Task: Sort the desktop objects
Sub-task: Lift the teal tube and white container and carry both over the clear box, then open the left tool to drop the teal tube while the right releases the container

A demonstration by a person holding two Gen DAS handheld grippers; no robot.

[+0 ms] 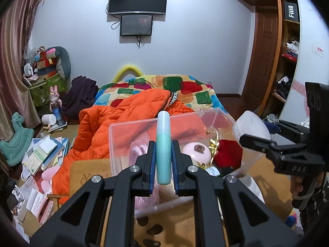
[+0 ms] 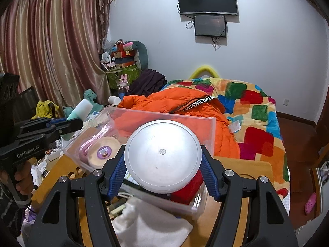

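Holding item one: left tongs (image 1: 163,160), narrow, clamped on a teal tube (image 1: 163,150) with a paler cap pointing away from the camera. The tube stands upright between the blue pads, above the near edge of the clear bin (image 1: 123,129). In the right wrist view the same tongs (image 2: 77,121) enter from the left with the tube (image 2: 81,108) angled up toward the curtain.

Item two: right tongs (image 2: 162,164), spread wide around a round white container (image 2: 162,156), its flat lid facing the camera, both pads pressing its sides. It hangs over the bin's (image 2: 164,121) near right part. The left wrist view shows these tongs (image 1: 253,142) at right with the container (image 1: 250,127) above the bin's right wall.

Item three: the bin, resting on the bench (image 2: 242,168), tan-topped. Contents, left wrist view: pink ball (image 1: 197,152), red object (image 1: 228,154), gold bow (image 1: 213,144), pink rolled item (image 1: 137,150). Right wrist view adds a cream roll (image 2: 103,152) with a purple label.

Item four: white cloth bag (image 2: 150,224) on the bench, just in front of the bin.

Surroundings: bed with patchwork blanket (image 2: 253,107), orange jacket (image 1: 115,121) on it, touching the bin's far side; two wall screens (image 1: 137,0); curtain (image 2: 51,41); scattered papers (image 1: 45,154) on the floor at left.
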